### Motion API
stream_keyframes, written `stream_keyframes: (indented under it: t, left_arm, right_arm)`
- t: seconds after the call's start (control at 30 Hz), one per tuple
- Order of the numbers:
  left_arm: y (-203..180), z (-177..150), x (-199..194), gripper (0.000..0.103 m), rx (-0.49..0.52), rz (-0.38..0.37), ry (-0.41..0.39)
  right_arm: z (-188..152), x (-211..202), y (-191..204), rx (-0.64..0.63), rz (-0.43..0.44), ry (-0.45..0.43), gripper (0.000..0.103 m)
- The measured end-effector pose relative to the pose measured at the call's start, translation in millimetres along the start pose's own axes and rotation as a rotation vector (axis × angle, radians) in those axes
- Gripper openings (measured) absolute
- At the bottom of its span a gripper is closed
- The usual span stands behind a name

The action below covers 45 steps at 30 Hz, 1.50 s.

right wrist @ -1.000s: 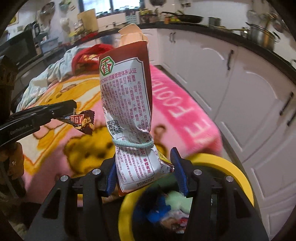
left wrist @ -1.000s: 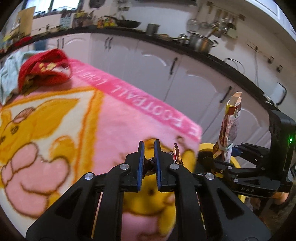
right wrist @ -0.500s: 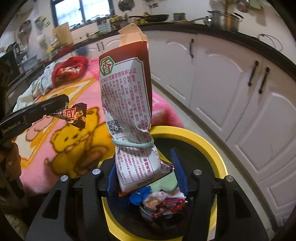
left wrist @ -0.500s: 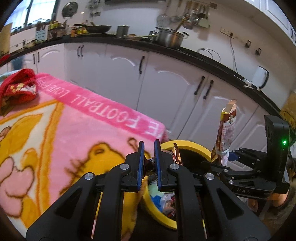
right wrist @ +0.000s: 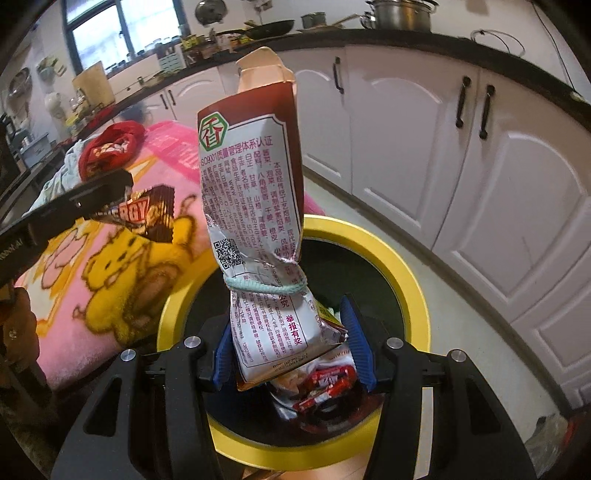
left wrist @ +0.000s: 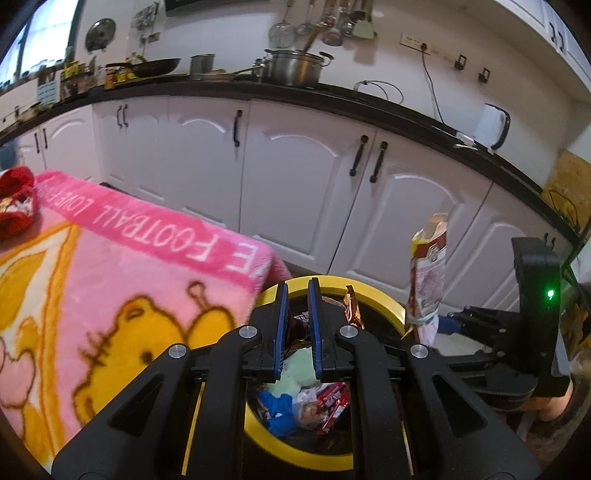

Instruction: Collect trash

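My left gripper [left wrist: 297, 291] is clamped tight on a brown candy wrapper [right wrist: 147, 214], which hangs over the near edge of the trash bin [left wrist: 376, 295]. My right gripper [right wrist: 288, 328] is closed on the lower end of a tall red-and-white snack bag [right wrist: 251, 206], cinched round its waist with a pale green band [right wrist: 266, 286] and standing upright above the bin's mouth.

The bin is round with a yellow rim and a dark inside; I can see a blue crumpled piece [left wrist: 279, 404], a pale green scrap [left wrist: 299, 373] and red wrappers [right wrist: 325, 384] lying in it. It stands on a pale floor [right wrist: 450, 295], just beside the corner of a surface draped in a pink blanket [left wrist: 110, 288] with yellow bear figures and white lettering along its border. A red bag [right wrist: 109, 147] lies at the far end of that blanket.

Beyond, white cabinet doors [left wrist: 303, 177] with black handles run under a black countertop [left wrist: 369, 99]. On it I make out a steel pot [left wrist: 295, 68], a dark wok [left wrist: 155, 66] and a white kettle [left wrist: 493, 125]; utensils [left wrist: 325, 22] hang on the wall above, and a window [right wrist: 99, 33] shows at the far left.
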<state>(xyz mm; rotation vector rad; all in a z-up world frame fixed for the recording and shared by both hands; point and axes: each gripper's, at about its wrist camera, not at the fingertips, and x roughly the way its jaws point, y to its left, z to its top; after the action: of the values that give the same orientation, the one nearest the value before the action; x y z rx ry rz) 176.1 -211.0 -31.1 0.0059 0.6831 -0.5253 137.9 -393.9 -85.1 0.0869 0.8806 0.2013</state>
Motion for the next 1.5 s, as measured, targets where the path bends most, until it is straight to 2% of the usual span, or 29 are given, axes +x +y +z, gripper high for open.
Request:
stream_keyframes:
  t: [0.47,0.93,0.97,1.13,1.2,1.3,1.4,1.5]
  left_arm:
    - [-16,-7,28,0.007,0.018,-0.02,0.056]
    - [-11,-11,42,0.01,-0.01,-0.033,0.098]
    - [-11,-11,42,0.012,-0.012,-0.033,0.101]
    - [-9,-13,44,0.041,-0.015,-0.035,0.123]
    - [-8,-14,44,0.049,-0.018,-0.032,0.126]
    - [-6,-14,42,0.057,-0.019,-0.018,0.13]
    - [-3,-14,38,0.073,-0.031,-0.002,0.128]
    - [0,-13,31,0.082,-0.038,0.012,0.12]
  right_arm:
    - [-29,21,-13,0.07,0.022,0.078,0.051]
    - [-34,29,-16,0.11,0.009,0.105,0.055]
    - [-35,28,-17,0.112,0.005,0.104,0.056]
    - [-36,21,-21,0.123,-0.006,0.089,0.059]
    - [-37,14,-24,0.126,-0.018,0.079,0.066]
    - [-38,5,-29,0.129,-0.038,0.062,0.067]
    - [-39,-5,-32,0.135,-0.056,0.046,0.071]
    - [-40,-13,-32,0.133,-0.069,0.027,0.073]
